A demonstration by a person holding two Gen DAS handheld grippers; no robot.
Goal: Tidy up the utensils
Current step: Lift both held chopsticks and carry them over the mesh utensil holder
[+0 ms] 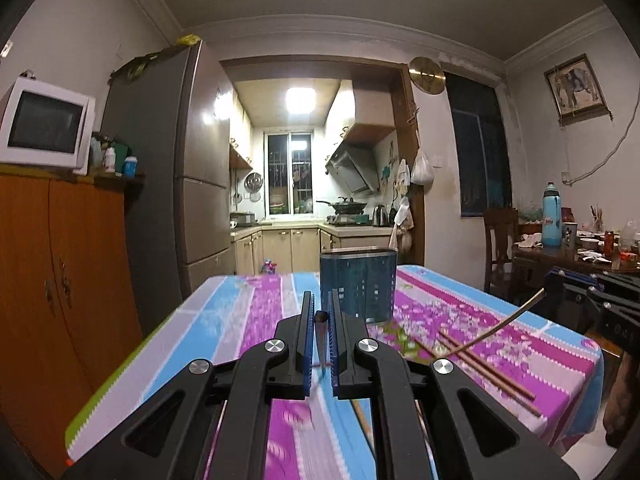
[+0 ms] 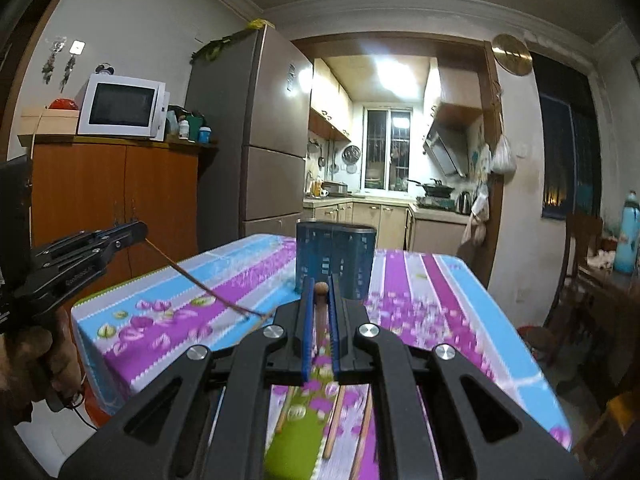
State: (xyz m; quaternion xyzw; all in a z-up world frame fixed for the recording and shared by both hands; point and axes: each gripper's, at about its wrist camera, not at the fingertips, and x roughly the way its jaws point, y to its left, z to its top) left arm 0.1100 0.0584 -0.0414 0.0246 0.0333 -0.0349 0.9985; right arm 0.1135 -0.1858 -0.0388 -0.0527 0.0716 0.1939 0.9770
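Two hand-held claws hover above a surface [image 1: 248, 304] with a striped floral cloth, both facing a dark blue utensil holder [image 1: 357, 285]. The left claw [image 1: 320, 322] is closed on one chopstick [image 1: 321, 336], its lower end blurred. The right claw [image 2: 320, 304] grips another chopstick [image 2: 321, 308]. More chopsticks [image 1: 480, 364] lie nearer than the holder, partly hidden.

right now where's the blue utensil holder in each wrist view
Left wrist view: the blue utensil holder stands just right of centre, at the far end of the table, just beyond the left gripper.
Right wrist view: the holder is at centre, right behind the right gripper.
Shared landmark: the grey fridge, left of the lit kitchen doorway in both.
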